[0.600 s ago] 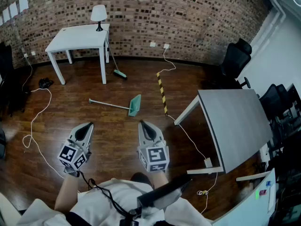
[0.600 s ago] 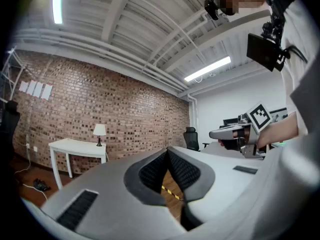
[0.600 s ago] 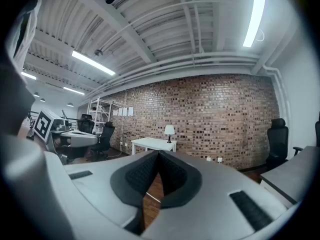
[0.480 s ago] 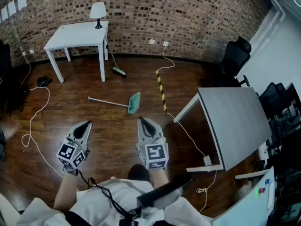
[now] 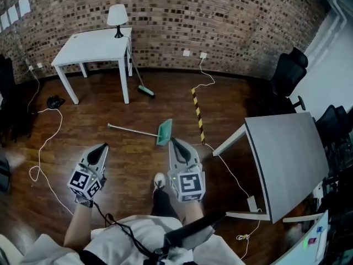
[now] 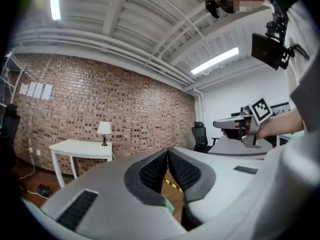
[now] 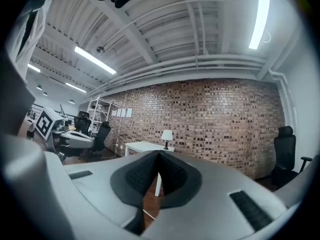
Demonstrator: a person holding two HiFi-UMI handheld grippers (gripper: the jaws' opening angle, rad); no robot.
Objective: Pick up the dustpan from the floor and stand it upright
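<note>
A dark wooden floor point(image 5: 110, 104) runs back to a brick wall point(image 5: 220, 15), with a grey table point(image 5: 287, 153) at the right and a white table point(image 5: 96, 43) against the wall at the back left. The dustpan point(image 5: 163, 132) lies flat on the floor between the two tables, its long handle pointing left and its green pan, in the head view, just beyond the tip of the right gripper point(image 5: 173, 141). That gripper and the left gripper point(image 5: 103, 146) are both held level above the floor, each with its fingers closed together on nothing, and neither touches the dustpan.
</note>
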